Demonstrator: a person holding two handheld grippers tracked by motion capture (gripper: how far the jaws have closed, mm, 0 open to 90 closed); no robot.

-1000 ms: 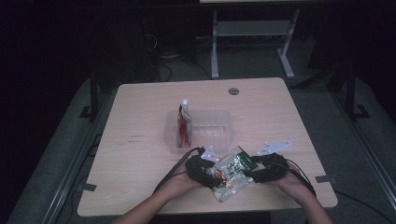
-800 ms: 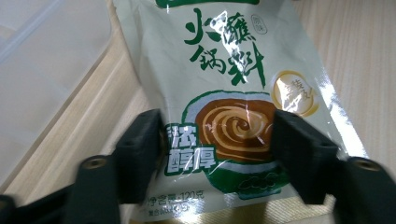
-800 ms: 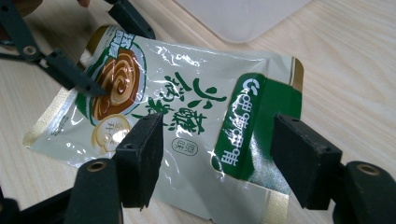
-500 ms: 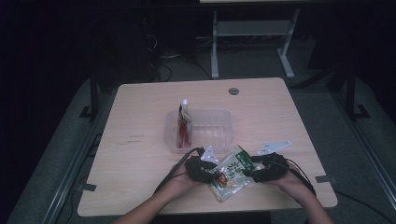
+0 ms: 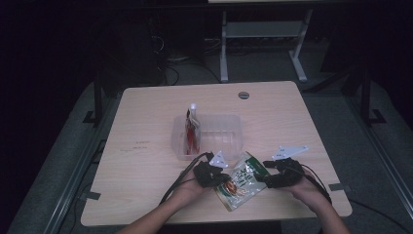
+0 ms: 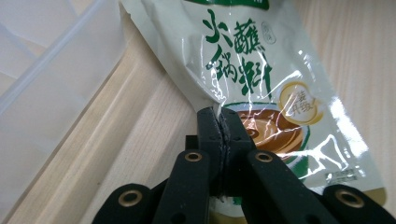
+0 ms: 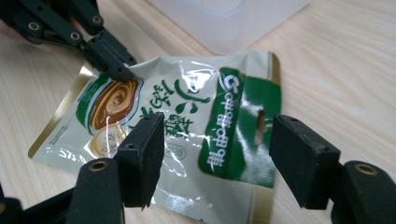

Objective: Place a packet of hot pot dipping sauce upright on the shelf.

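green and cream sauce pouch [image 5: 242, 180] lies on the wooden table [image 5: 146, 185] just in front of the clear plastic tray [image 5: 221, 134], between both grippers. left gripper [image 6: 219, 122] has just been closing and now pinches the pouch's side edge, so a lift looks ready. right gripper [image 7: 217, 156] hangs over the green header end, jaws apart, touching nothing. high view adds a red bottle [image 5: 192, 132] upright in the tray.

**Legible print on the sauce pouch**

Sauce pouch [image 6: 261, 79]: large dark-green Chinese characters, "火锅蘸料", just above the closed jaws in the left gripper view. Round cream badge, right of them, with small characters too blurred to read.
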